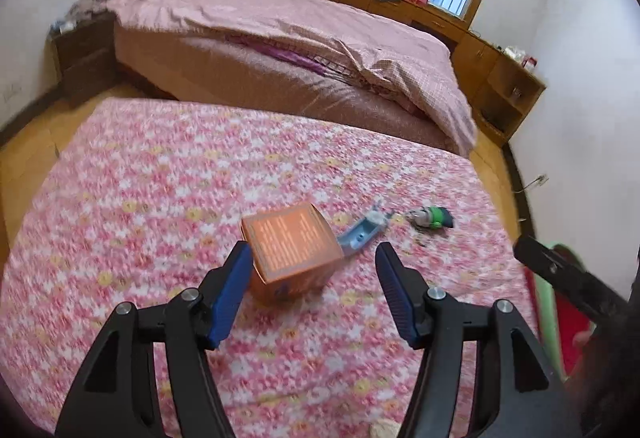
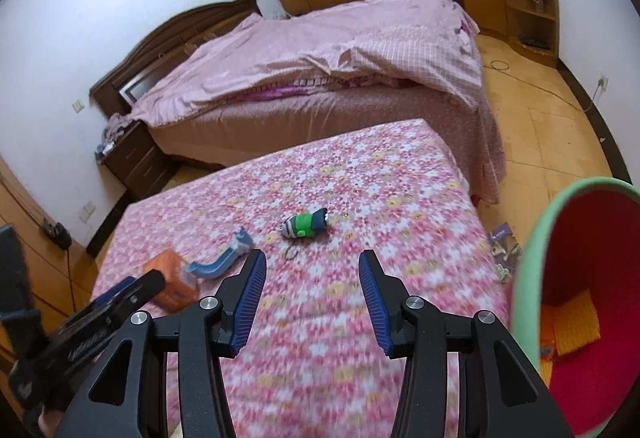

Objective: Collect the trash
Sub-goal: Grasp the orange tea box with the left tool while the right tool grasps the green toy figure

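An orange box (image 1: 292, 252) lies on the flowered bedspread (image 1: 160, 205), in the lower middle of the left wrist view, tilted with one corner toward the camera. It sits just ahead of the left gripper (image 1: 310, 274), nearer the left blue pad (image 1: 230, 294) than the right one; whether that pad touches the box cannot be told through the blur. The jaws stand wide apart and hold nothing. To take the box, the gripper would likely need to go forward and a little left so the box comes between the pads.

Just beside the box, to its upper right, lies a blue curved plastic piece (image 1: 362, 234), its long axis running from lower left to upper right. Further right is a small green and dark striped wrapper (image 1: 432, 217).

In the right wrist view the right gripper (image 2: 312, 274) is also wide open and empty, hovering above the bedspread. The wrapper (image 2: 306, 226) lies straight ahead of it, above the gap between the pads, so that arm looks nearer to it. The box (image 2: 172, 278) and the left gripper (image 2: 132, 290) sit at lower left.

A green-rimmed red bin (image 2: 532, 278) fills the lower right edge, with orange pieces inside.
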The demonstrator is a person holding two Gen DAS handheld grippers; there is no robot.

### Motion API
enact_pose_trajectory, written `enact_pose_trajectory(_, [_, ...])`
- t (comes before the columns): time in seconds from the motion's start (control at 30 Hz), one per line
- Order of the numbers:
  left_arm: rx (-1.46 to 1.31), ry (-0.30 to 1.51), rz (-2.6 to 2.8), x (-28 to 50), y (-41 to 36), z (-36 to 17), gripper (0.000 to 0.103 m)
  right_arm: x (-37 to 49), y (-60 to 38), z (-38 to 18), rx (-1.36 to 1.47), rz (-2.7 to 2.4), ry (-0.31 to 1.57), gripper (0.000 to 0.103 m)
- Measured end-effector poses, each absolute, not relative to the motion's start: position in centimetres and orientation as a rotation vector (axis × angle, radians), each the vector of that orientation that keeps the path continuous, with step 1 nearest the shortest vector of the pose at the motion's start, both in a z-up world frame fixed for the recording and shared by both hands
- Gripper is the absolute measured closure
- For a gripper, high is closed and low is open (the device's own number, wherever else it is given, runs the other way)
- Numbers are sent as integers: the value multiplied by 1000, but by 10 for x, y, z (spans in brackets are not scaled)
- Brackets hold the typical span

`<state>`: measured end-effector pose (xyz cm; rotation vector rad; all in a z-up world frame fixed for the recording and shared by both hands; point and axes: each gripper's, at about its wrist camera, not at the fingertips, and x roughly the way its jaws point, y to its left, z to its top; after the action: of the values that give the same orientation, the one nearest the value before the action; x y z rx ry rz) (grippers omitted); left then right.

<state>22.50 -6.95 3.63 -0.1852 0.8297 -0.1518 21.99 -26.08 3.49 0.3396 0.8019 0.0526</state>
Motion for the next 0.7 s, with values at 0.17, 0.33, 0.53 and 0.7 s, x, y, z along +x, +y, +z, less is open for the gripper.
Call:
enact_pose_trajectory(0.17, [-150,823,-101,234,-70,25,39,245,-258,17,349,68,848,49])
enact_pose_trajectory(0.33, [-212,823,-89,244,-56,10,40,268,-246,6,302,70,868,40])
enact_pose_trajectory(0.53, [-289,849,-132,254,-45,-7,40,284,-236,-7,255,61,881,40])
enact_pose_trajectory(0.7, [-302,834,-152,253,-44,-6,41,286,-231,-9,214,52,864,50])
